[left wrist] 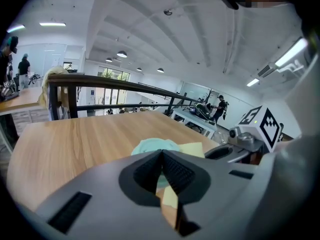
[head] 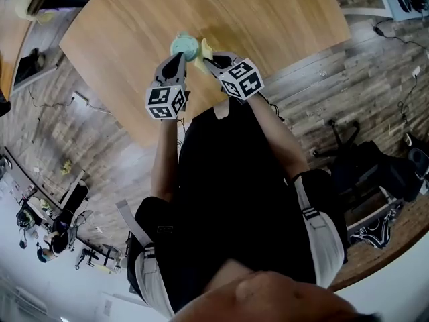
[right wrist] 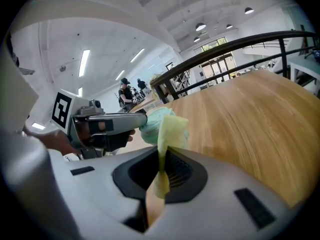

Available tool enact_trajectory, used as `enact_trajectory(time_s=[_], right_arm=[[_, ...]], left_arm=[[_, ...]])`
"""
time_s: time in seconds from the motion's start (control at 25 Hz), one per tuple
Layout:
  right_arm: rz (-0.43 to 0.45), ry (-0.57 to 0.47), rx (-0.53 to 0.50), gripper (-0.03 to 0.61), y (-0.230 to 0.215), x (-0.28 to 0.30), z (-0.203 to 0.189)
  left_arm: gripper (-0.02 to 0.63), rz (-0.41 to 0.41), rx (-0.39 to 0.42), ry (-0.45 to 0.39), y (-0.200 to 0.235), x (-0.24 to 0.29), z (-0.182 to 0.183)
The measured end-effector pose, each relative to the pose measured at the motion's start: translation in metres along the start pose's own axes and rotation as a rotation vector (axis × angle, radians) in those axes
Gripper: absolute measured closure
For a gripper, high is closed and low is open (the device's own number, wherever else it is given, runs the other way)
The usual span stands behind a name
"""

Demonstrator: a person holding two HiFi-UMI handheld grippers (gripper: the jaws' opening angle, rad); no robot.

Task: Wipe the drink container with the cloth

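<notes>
Open laboratory hall, indicated by workbenches [left wrist: 194,119] and ceiling strip lights [left wrist: 52,24] seen beyond the left gripper [left wrist: 161,153].

Light wood-grain table [head: 268,25] on a plank floor [head: 322,92]
A teal drink container [head: 184,45] shows over the table's near edge, just beyond the tip of the left tool [head: 181,56]. Whether it rests on the wood cannot be told.
</notes>
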State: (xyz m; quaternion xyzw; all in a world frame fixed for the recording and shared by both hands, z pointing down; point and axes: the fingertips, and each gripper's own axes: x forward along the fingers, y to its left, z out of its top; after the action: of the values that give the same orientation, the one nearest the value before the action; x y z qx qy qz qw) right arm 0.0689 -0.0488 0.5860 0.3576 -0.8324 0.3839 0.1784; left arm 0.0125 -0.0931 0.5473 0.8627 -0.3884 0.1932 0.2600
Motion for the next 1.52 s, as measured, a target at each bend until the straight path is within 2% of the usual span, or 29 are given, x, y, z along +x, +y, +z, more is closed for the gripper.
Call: enact_trajectory(time_s=[0.72,1.24,1.4,1.52], right_arm=[[0.103,0.136,-0.050,0.537,-0.027,0.048,-0.021],[0.132,0.258,-0.068,0.537,-0.059,0.082,-0.051],[0.134,0.303,-0.102,0.537,-0.065,0.090,-0.058],[0.156,0.301,-0.137,0.537,-0.060,0.085,-0.048]], left_arm=[[0.591,0.024,-0.041,0.009,-0.005,0.007,0.004],[0.591,0.039,-0.057,-0.002,-0.006,0.006,0.005],[0.591,0.043,-0.066,0.000,-0.005,0.006,0.005],[0.591,0.040,-0.069,0.004,-0.004,0.006,0.005]])
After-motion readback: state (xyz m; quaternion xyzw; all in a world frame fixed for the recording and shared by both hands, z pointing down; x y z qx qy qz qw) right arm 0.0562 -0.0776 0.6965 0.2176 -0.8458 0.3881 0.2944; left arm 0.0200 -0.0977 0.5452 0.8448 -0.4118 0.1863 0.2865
